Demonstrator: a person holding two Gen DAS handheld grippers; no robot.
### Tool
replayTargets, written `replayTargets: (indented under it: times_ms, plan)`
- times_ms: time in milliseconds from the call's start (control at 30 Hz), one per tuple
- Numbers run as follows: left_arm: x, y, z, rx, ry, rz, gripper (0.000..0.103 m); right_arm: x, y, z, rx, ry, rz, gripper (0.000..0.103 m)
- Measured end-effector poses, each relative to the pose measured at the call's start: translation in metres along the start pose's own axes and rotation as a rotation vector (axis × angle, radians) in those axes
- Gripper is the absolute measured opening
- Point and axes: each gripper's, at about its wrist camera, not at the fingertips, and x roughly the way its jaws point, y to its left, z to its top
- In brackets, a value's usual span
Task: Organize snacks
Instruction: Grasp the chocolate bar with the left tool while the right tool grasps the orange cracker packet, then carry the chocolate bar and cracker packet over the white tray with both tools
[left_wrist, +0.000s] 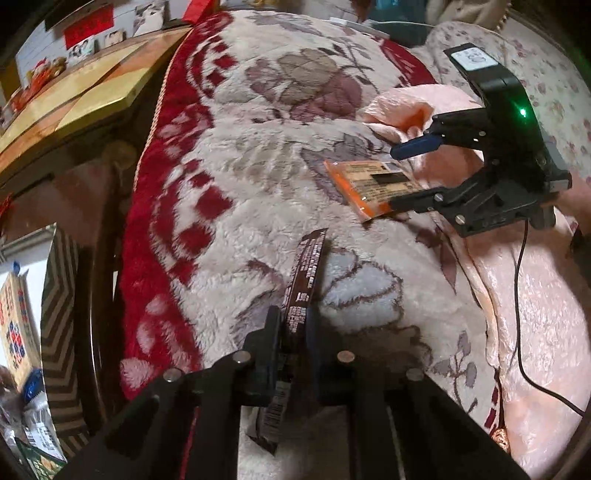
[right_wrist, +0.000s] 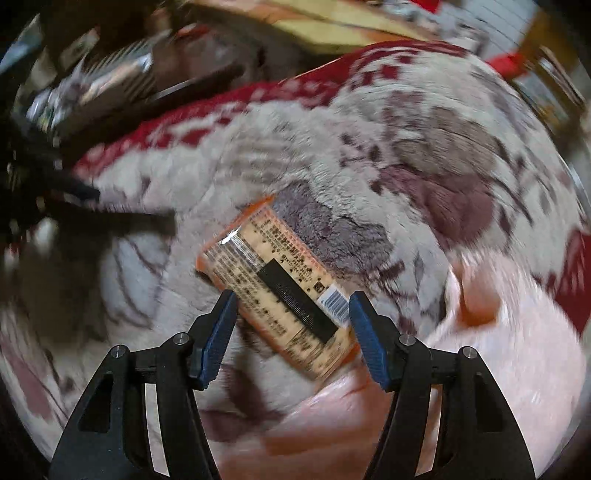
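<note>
Two packets — left gripper (left_wrist: 291, 332) pinches brown wrapper (left_wrist: 304, 273) lengthwise; right gripper (right_wrist: 290, 332) wide around diagonal orange packet (right_wrist: 277, 284).

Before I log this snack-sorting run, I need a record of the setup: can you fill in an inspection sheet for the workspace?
Surface: plush floral blanket with red border, pink cloth along one side.
Job's things: dark snack bar; orange snack packet, lying on the blanket.
Clutter: nothing seen on the blanket.
Grippers: left gripper shut on the dark snack bar; right gripper open, straddling the orange snack packet, pads not pressing.
Cables: black cable trailing from the right gripper over the pink cloth.
Surroundings: wooden table beside the bed; boxes and packets lower down.
</note>
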Motion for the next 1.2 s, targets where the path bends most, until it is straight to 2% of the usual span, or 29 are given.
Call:
replayTargets:
  times_ms: [33,100,233,333,367,433,467,500,533,567,633,767,967,1200]
  plan:
    - [0.000,-0.001,-0.001,0.004,0.001,0.001,0.017,0.004,-0.001,0.002,-0.036,0.010,0.014,0.075]
    - [0.004,-0.005,0.002,0.023,-0.003,-0.001,0.019,0.011,-0.004,0.005,-0.073,0.029,0.018,0.076]
    - [0.018,-0.011,0.011,0.036,0.028,-0.007,0.038,0.030,-0.011,0.011,-0.079,0.084,0.060,0.077]
    - [0.028,-0.014,0.014,0.035,0.042,0.004,0.054,0.034,-0.019,0.012,0.033,0.085,0.089,0.076]
    - [0.030,-0.016,0.014,0.041,0.047,0.006,0.055,0.033,-0.021,0.012,0.081,0.074,0.091,0.075]
    - [0.030,-0.023,0.011,0.068,0.041,0.039,0.055,0.030,-0.016,0.005,0.139,0.054,0.074,0.066]
    - [0.030,-0.026,0.008,0.083,0.045,0.050,0.052,0.026,-0.013,0.002,0.149,0.046,0.060,0.065]
    - [0.029,-0.027,0.005,0.088,0.043,0.059,0.047,0.022,-0.008,-0.003,0.172,0.038,0.051,0.059]
    - [0.028,-0.025,0.004,0.082,0.041,0.064,0.034,0.018,-0.003,-0.006,0.187,0.032,0.049,0.056]
    - [0.026,-0.021,0.003,0.067,0.042,0.071,0.026,0.014,0.002,-0.011,0.207,0.023,0.044,0.055]
    - [0.021,-0.010,0.001,0.003,0.044,0.031,0.022,0.007,0.015,-0.020,0.239,0.015,0.026,0.053]
    - [0.007,-0.006,-0.011,-0.035,0.025,0.039,0.020,-0.008,0.039,-0.039,0.343,-0.042,-0.013,0.053]
    - [-0.022,-0.009,-0.035,-0.072,-0.029,0.078,0.020,-0.036,0.075,-0.067,0.542,-0.169,0.034,0.052]
    - [-0.054,-0.002,-0.066,-0.120,-0.084,0.129,0.020,-0.046,0.118,-0.067,0.653,-0.240,0.099,0.052]
